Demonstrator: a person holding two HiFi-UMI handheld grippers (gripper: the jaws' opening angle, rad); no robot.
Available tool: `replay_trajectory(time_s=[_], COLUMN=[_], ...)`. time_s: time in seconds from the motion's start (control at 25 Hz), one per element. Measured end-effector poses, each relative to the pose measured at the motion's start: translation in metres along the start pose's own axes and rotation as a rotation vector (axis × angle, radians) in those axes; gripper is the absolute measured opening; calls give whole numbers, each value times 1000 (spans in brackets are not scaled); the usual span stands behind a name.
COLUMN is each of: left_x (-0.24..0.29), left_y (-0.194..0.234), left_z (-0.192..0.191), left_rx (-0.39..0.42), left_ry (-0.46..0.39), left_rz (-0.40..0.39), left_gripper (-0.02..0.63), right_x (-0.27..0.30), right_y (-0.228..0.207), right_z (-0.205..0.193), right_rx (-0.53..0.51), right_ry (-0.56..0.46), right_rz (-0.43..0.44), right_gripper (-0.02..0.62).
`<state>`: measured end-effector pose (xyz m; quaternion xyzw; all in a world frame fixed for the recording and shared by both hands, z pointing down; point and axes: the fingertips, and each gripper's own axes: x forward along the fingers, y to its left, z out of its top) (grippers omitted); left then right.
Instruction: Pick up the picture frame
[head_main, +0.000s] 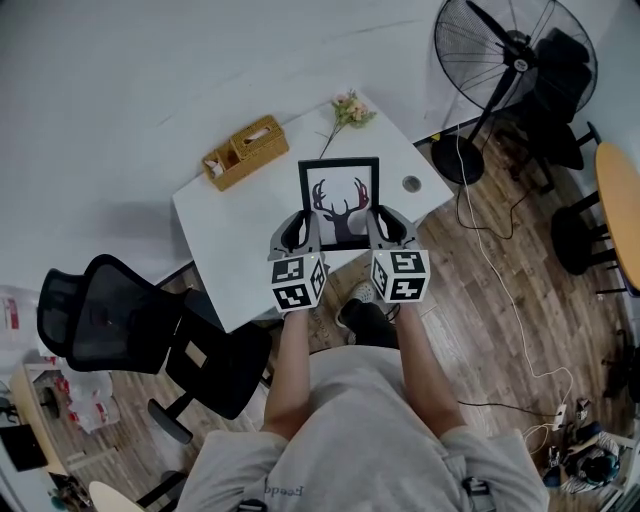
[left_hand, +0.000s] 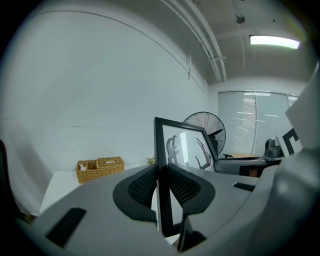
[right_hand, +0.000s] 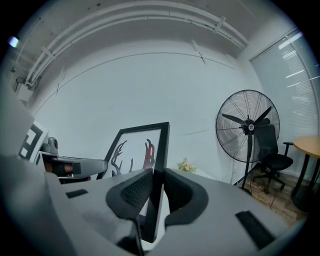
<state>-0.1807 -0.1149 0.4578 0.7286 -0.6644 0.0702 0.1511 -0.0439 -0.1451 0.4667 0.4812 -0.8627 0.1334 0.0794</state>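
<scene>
A black picture frame (head_main: 339, 202) with a deer-antler print is held up above the white table (head_main: 230, 240), its picture facing up to the head view. My left gripper (head_main: 301, 229) is shut on the frame's left edge (left_hand: 161, 150), whose black bar stands pinched between the two ribbed pads (left_hand: 142, 186). On the opposite side my right gripper (head_main: 385, 226) is shut on the right edge (right_hand: 161, 150) in the same way. Both grippers sit side by side at the frame's lower corners.
A wicker tissue box (head_main: 244, 150) and a small flower sprig (head_main: 348, 110) lie on the table behind the frame. A round grommet (head_main: 411, 184) is at the table's right. A black office chair (head_main: 130, 335) stands left, a floor fan (head_main: 510, 60) at the right.
</scene>
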Motion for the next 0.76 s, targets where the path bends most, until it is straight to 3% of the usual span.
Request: replay_trajectory(time_s=[0.76], left_x=[-17], left_y=[-24], left_z=[-4], left_rx=[18], left_ry=[-11], left_rz=[-54], left_gripper=[87], right_x=[-32], right_y=[-7], right_z=[-1], right_rx=[-2], right_ry=[-28], right_rz=[-21], right_gripper=[78])
